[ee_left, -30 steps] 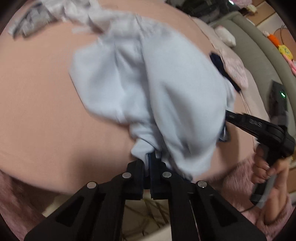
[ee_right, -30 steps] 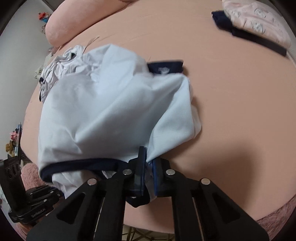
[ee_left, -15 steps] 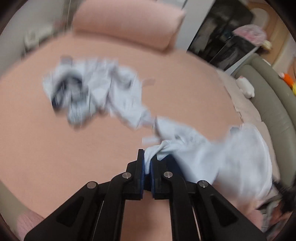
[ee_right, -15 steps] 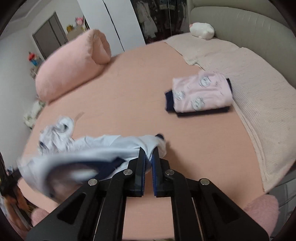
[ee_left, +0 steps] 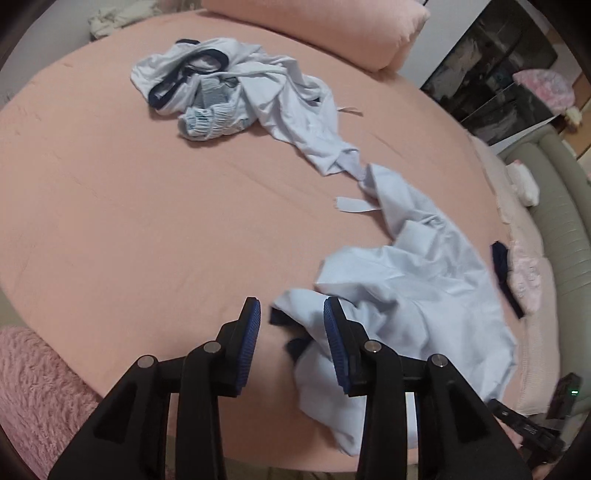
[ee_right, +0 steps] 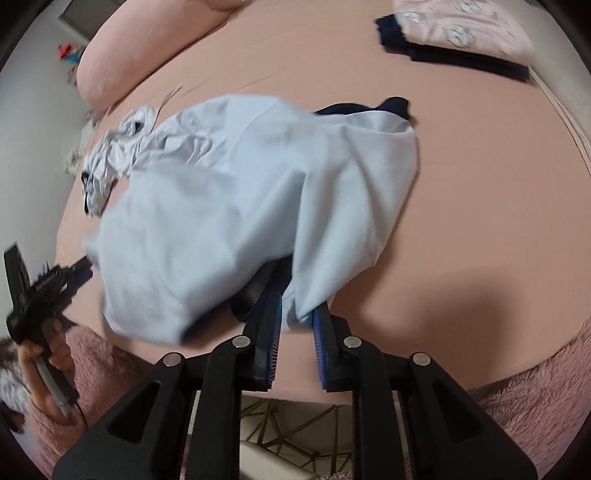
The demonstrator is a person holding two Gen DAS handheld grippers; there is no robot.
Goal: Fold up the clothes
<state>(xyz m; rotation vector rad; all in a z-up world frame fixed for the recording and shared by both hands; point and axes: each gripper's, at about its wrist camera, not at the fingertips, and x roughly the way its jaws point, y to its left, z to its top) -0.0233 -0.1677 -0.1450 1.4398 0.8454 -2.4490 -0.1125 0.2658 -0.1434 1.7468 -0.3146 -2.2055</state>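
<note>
A light blue shirt with navy trim lies rumpled on the pink bed near its front edge; it also shows in the right wrist view. My left gripper is open, with the shirt's edge lying between and beside its blue pads. My right gripper is open, its jaws parted, and a fold of the shirt hangs loosely between the fingers. The left gripper also shows at the left of the right wrist view.
A pile of light blue clothes lies further back on the bed. A folded pink and navy stack sits at the far right. A pink bolster pillow lies at the back. A pink fuzzy rug edges the bed.
Both grippers were shut on the shirt and swung it through the air. Now both have opened and the shirt has dropped onto the bed.
</note>
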